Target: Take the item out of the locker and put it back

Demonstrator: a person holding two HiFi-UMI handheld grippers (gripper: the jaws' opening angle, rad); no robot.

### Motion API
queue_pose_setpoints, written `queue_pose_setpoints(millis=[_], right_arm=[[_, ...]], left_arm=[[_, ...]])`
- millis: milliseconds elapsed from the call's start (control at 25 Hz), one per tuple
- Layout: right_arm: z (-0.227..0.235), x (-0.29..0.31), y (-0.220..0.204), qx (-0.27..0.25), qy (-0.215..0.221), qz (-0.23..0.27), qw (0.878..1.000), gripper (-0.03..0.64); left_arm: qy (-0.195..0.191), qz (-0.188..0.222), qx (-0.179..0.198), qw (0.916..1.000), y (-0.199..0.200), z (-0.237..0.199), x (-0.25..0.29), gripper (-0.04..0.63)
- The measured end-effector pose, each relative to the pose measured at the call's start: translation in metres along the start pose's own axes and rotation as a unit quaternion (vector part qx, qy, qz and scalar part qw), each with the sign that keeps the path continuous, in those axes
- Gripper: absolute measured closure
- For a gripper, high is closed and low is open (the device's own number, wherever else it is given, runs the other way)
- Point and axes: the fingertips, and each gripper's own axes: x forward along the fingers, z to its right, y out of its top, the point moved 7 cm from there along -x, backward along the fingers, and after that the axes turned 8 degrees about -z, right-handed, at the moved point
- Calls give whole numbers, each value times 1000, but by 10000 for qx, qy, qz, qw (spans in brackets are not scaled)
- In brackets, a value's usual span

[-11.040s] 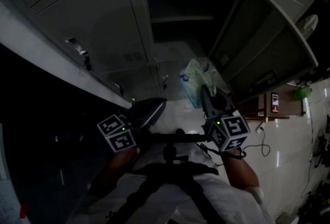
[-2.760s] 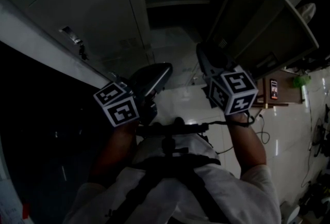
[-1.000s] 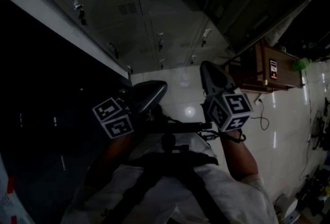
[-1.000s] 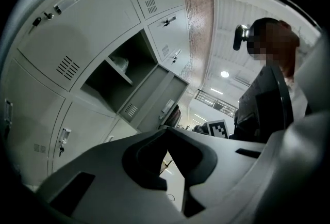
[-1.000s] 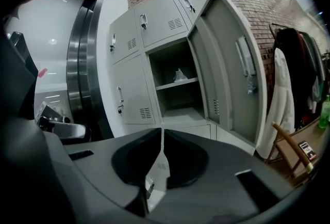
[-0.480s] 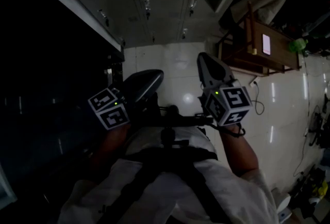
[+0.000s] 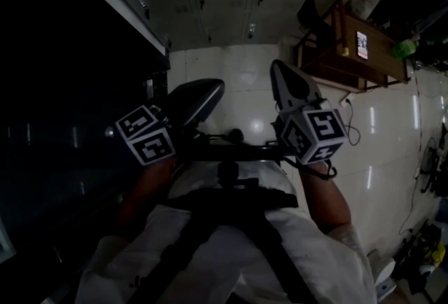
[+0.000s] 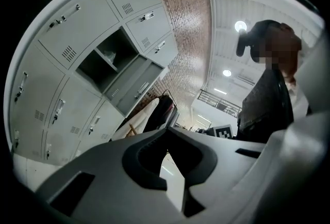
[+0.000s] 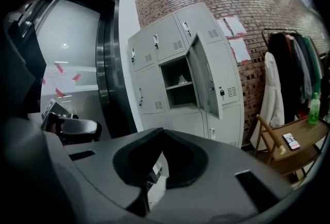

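Both tongs are shut with nothing in them. The left gripper [image 8: 166, 131] is seen with its tips pressed together on empty air, and the right gripper [image 9: 159, 134] has just been nipped the last bit closed, with nothing between the jaws either. The pale item [image 9: 181, 79] is parked on the shelf inside the open locker [image 9: 180, 96], so the put-back part looks done tbh. Both grippers are held well back from the open locker.

What could go wrong from here: the locker door [image 9: 205, 79] is swung out to the right of the opening, so it could get clipped if the locker is walked past. How far back on the shelf the item is set can't be made out, so a slide-out isn't ruled out. Also, a wooden table [image 9: 291, 148] and a floor cable [image 7: 352, 133] are sat off to the right of the open locker, and a snag could be caused if that side is backed into.
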Motion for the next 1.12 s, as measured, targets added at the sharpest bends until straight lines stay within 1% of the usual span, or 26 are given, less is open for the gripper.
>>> queue_pose_setpoints(millis=[200,360,480,600,720,920,1120], right_arm=[[-21,12,-4,40,227,-200,9995,615],[-35,21,-3,-79,280,-99,9995,615],[-47,22,-5,-103,201,-248,9994,615],[-58,25,-7,-109,115,-284,9995,615],[-69,31,-12,-120,110,-325,9993,615],[-65,28,-23,-168,-33,-394,9991,615],[-64,19,-26,-62,-140,-410,9990,615]], left_arm=[[-17,-106,-157,9998,-4,-1,-14,592],[-11,-164,-219,9996,-4,-5,-27,592],[-71,-206,-198,9996,-4,-8,-36,592],[-114,-190,-107,9997,-1,-12,-43,592],[-121,-177,-159,9996,-2,-16,-52,592],[-260,-303,-195,9990,-7,-17,-48,592],[-359,-433,-185,9982,-6,-14,-45,592]])
